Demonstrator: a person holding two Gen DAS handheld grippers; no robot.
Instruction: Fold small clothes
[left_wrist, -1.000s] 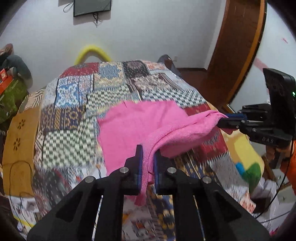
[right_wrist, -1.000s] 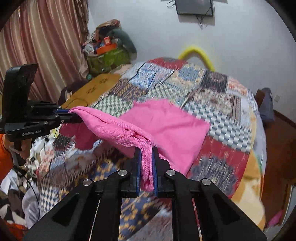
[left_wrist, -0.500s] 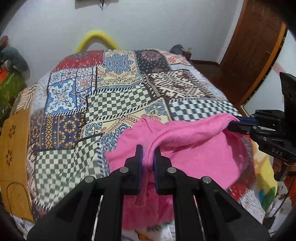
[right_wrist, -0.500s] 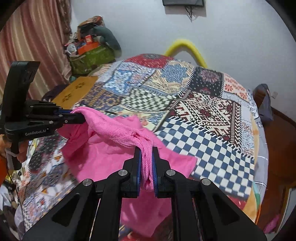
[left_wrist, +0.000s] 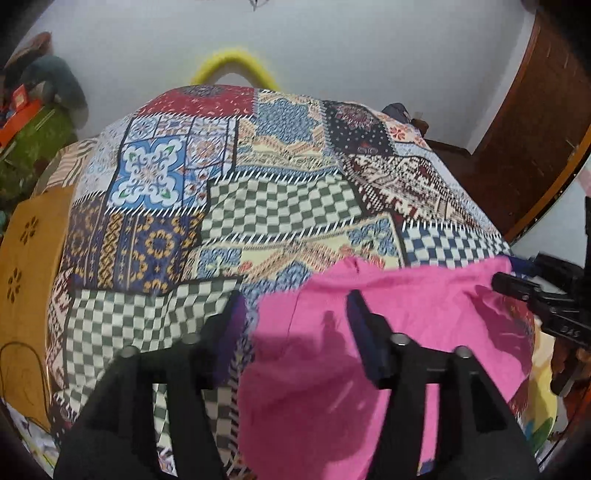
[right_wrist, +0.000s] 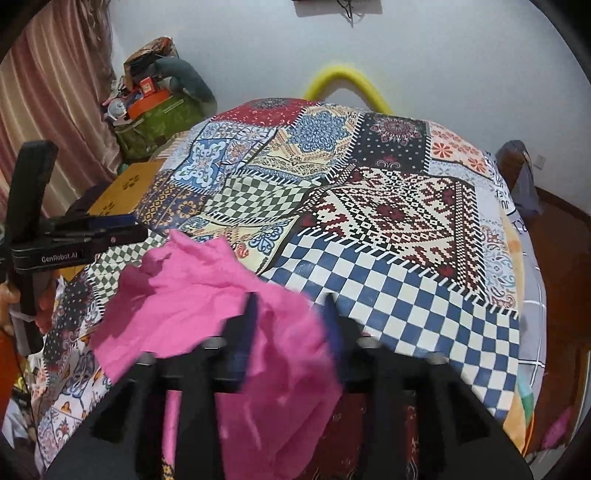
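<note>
A pink knit garment (left_wrist: 388, 339) lies on the patchwork bedspread (left_wrist: 258, 206) near its front edge. My left gripper (left_wrist: 295, 314) is open just above the garment's left edge, holding nothing. My right gripper (right_wrist: 290, 314) is open over the garment (right_wrist: 207, 295), with cloth lying loose between the spread jaws. In the right wrist view the garment looks rumpled, with a raised fold at its far left corner. The right gripper also shows in the left wrist view (left_wrist: 532, 295) at the garment's right edge, and the left gripper shows in the right wrist view (right_wrist: 110, 232) at left.
A yellow curved bar (left_wrist: 232, 66) stands behind the bed against the white wall. A pile of bags and toys (right_wrist: 155, 99) sits at the back left by a curtain. A wooden door (left_wrist: 535, 110) is on the right. A mustard cloth (left_wrist: 26, 258) hangs at the bed's left side.
Both grippers carried the pink garment's edge forward over itself, lowered it, then opened and let go. The garment now lies on the bedspread.
</note>
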